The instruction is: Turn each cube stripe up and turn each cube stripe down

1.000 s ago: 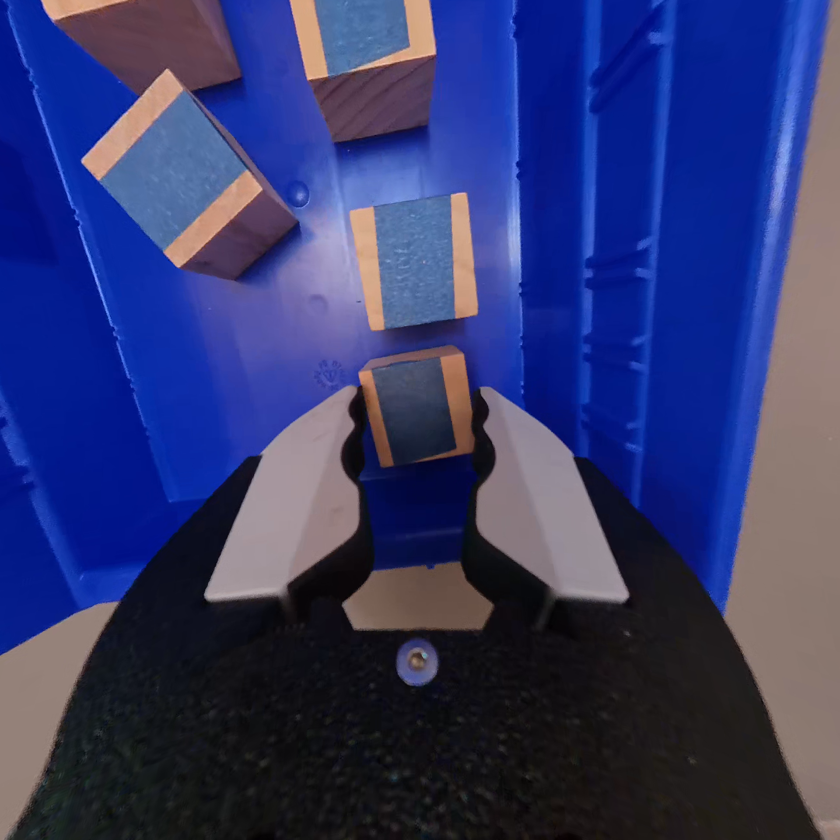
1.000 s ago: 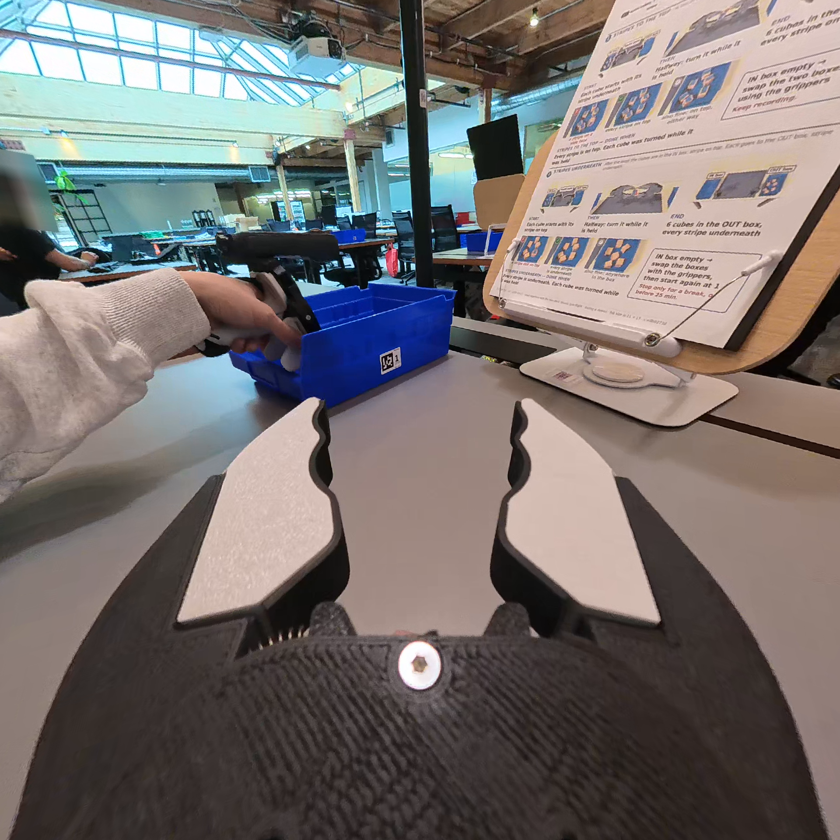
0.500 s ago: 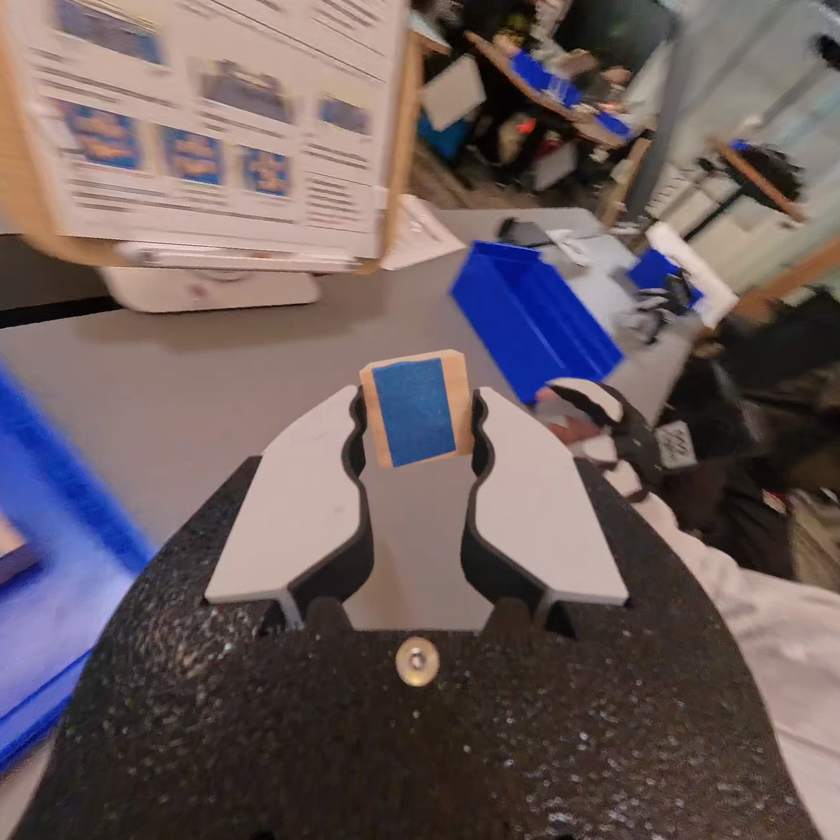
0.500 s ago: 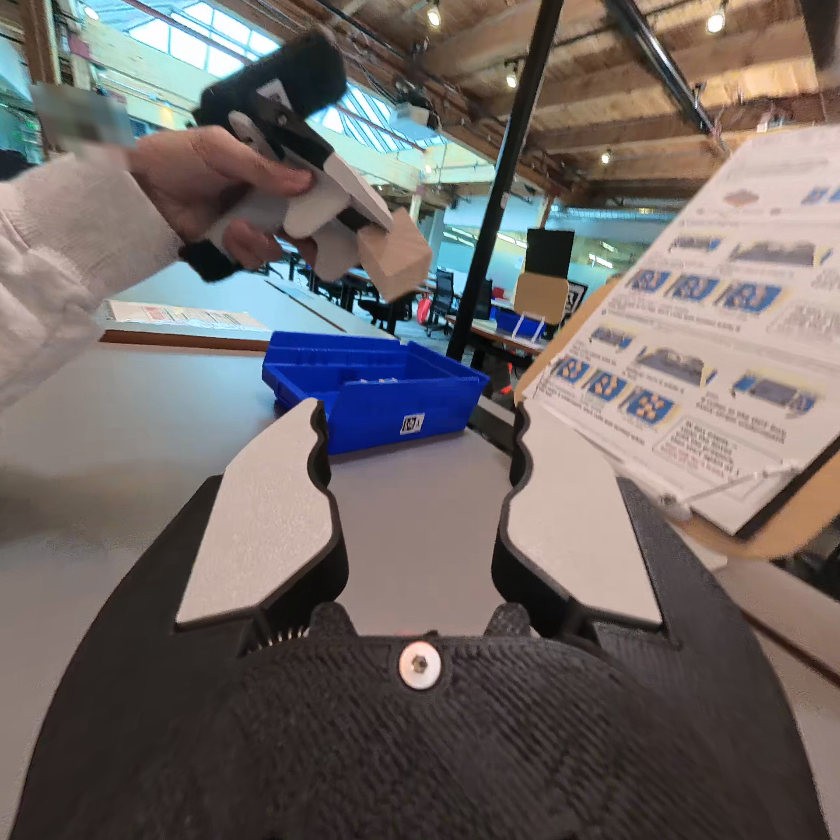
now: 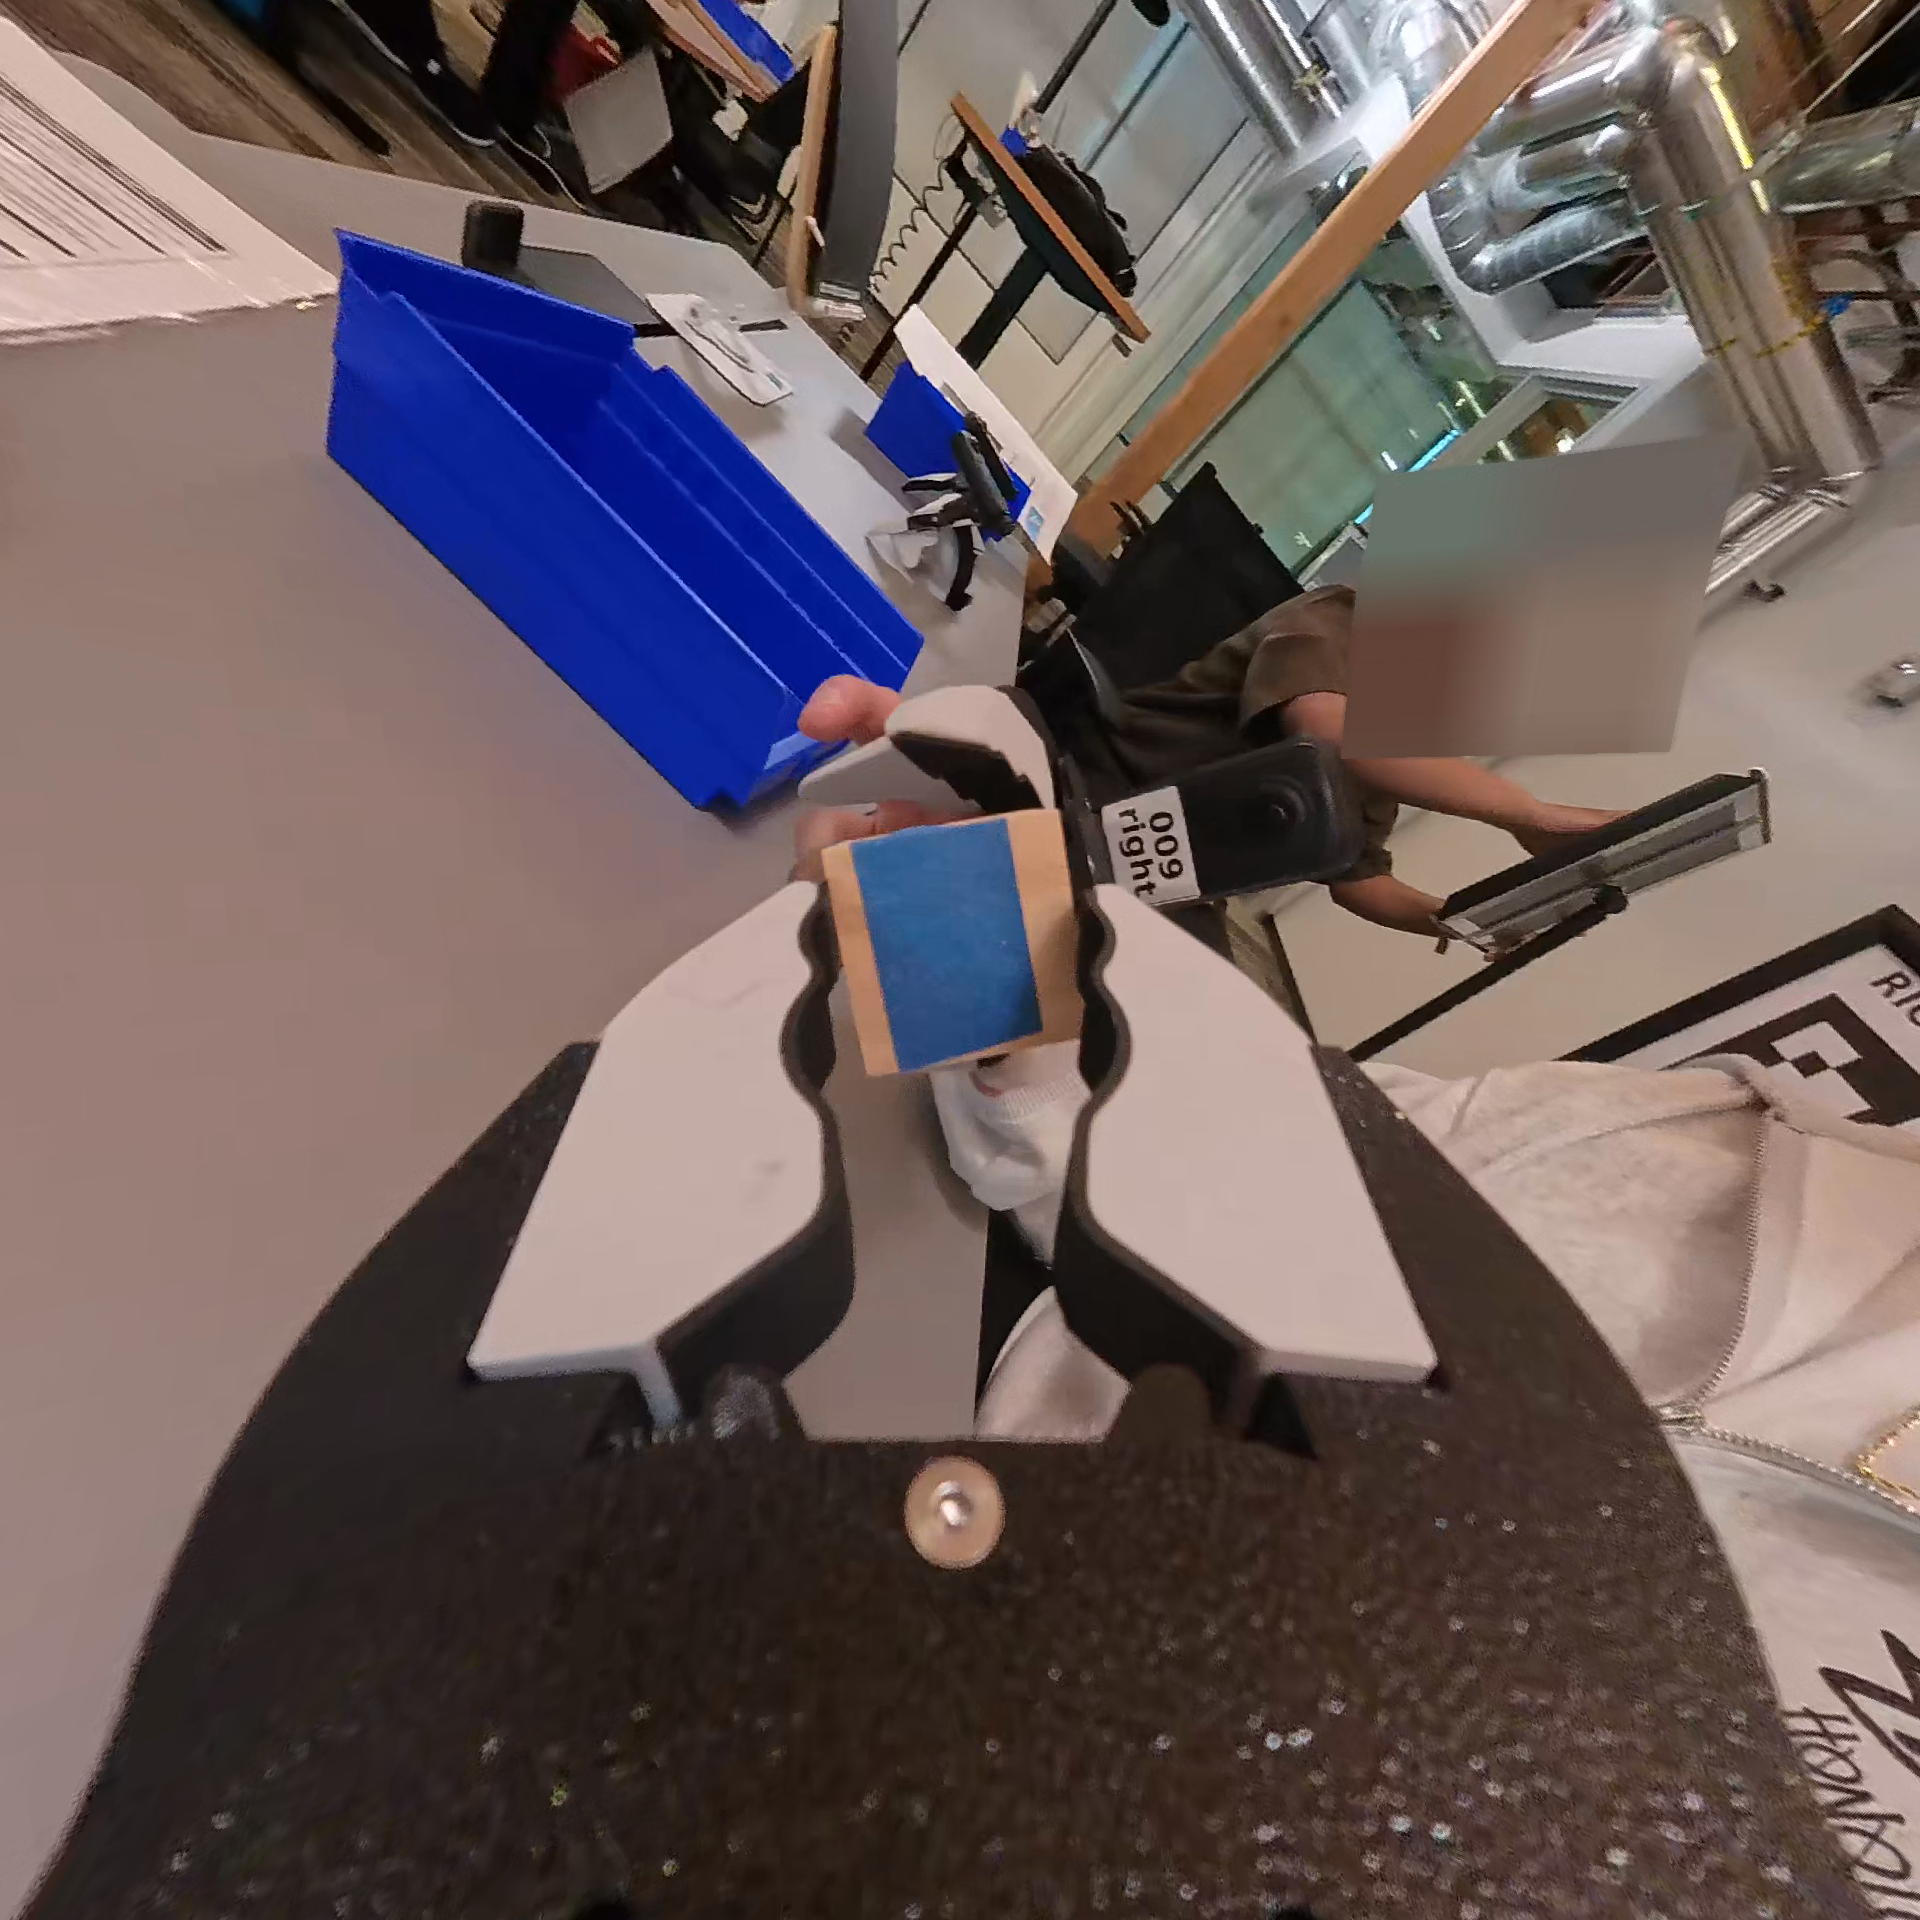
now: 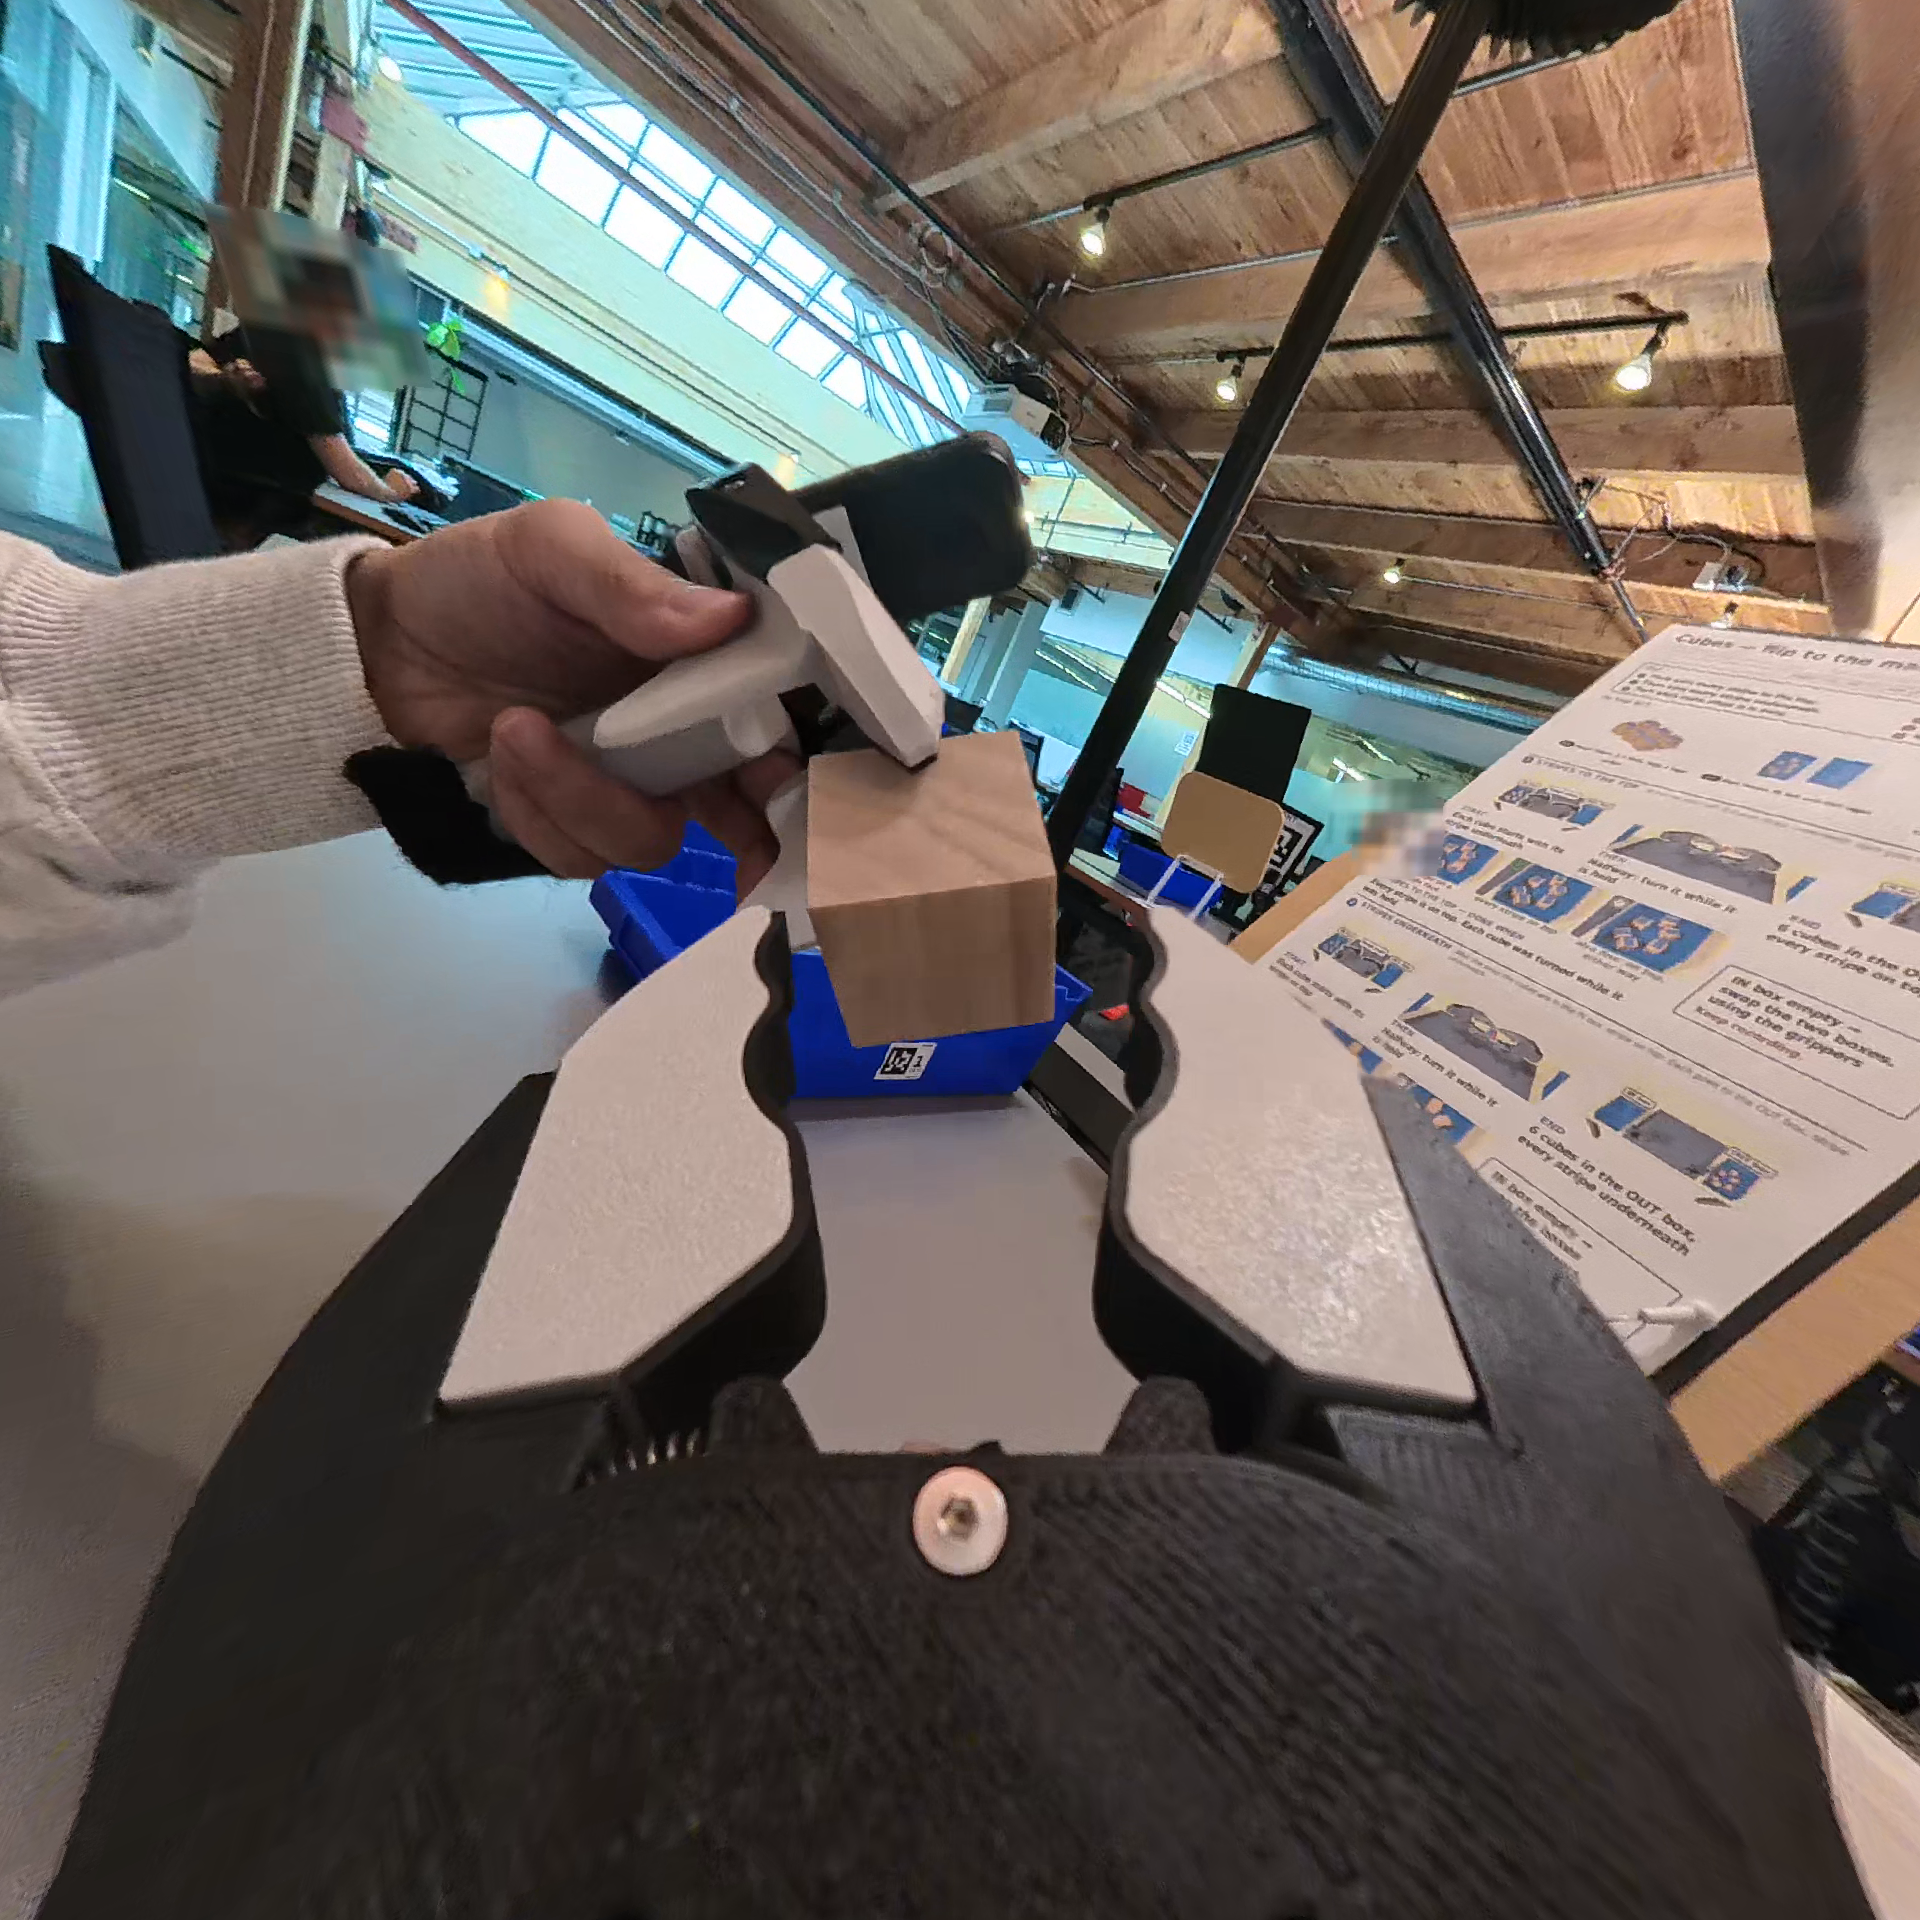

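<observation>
Since the earlier frames, the left gripper (image 5: 951, 940) has lifted a pale wooden cube with a blue stripe of tape (image 5: 951, 940) out of its bin and swung round to face the right gripper (image 6: 956, 997), which has come closer. The left gripper's two grey fingers are clamped on opposite sides of the cube, holding it in the air above the grey table (image 5: 260, 831). In the left wrist view the taped face points toward the camera, at the centre of the picture.

In the right wrist view the same cube shows only bare wood, just past the right gripper's fingertips at 12 o'clock. The right gripper's fingers are spread wide with nothing between them. A hand (image 6: 540, 665) in a cream knitted sleeve holds the left gripper at 10 o'clock.

A blue plastic bin with a small square tag (image 6: 966, 1060) sits on the table behind the cube. A printed instruction sheet on a wooden stand (image 6: 1621, 966) stands at 3 o'clock. In the left wrist view another blue plastic bin (image 5: 582, 520) lies at 11 o'clock.
</observation>
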Tool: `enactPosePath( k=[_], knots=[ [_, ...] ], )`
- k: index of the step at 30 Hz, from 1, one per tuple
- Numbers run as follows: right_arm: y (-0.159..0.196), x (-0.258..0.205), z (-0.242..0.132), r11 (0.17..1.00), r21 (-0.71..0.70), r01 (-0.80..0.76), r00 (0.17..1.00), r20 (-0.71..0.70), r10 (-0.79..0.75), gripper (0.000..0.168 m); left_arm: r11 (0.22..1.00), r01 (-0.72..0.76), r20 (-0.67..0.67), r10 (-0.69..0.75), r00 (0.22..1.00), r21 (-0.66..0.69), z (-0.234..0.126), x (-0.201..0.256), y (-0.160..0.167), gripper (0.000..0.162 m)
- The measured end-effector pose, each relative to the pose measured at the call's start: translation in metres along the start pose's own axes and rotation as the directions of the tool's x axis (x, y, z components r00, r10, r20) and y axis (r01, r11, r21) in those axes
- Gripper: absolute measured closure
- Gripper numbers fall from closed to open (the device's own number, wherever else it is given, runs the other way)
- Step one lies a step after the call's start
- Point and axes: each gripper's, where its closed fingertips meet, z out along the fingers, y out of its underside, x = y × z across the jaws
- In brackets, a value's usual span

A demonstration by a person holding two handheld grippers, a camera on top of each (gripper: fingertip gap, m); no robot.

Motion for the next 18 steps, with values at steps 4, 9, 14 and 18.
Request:
enactPosePath(
  k=[4, 9, 14, 18],
  knots=[
    [-0.001, -0.003, -0.003, 0.999, 0.011, 0.042, 0.999, 0.013, -0.042, 0.125, 1.000, 0.023, -0.024, -0.023, 0.999, -0.002, 0.004, -0.001, 0.004, 0.119],
    [0.005, -0.003, -0.007, 0.998, -0.060, 0.029, 0.999, 0.041, -0.026, 0.126, 1.000, 0.023, -0.032, -0.023, 0.999, 0.016, 0.009, -0.006, 0.006, 0.118],
    [0.018, 0.052, -0.044, 0.931, -0.346, 0.113, 0.991, -0.033, -0.132, 0.126, 0.987, -0.096, 0.131, 0.079, 0.988, 0.126, -0.002, -0.028, -0.008, 0.100],
    [0.038, 0.151, -0.131, 0.690, -0.722, 0.057, 0.963, -0.142, -0.229, 0.125, 0.959, -0.227, 0.337, 0.159, 0.928, 0.170, -0.020, -0.064, -0.009, 0.100]
  ],
)
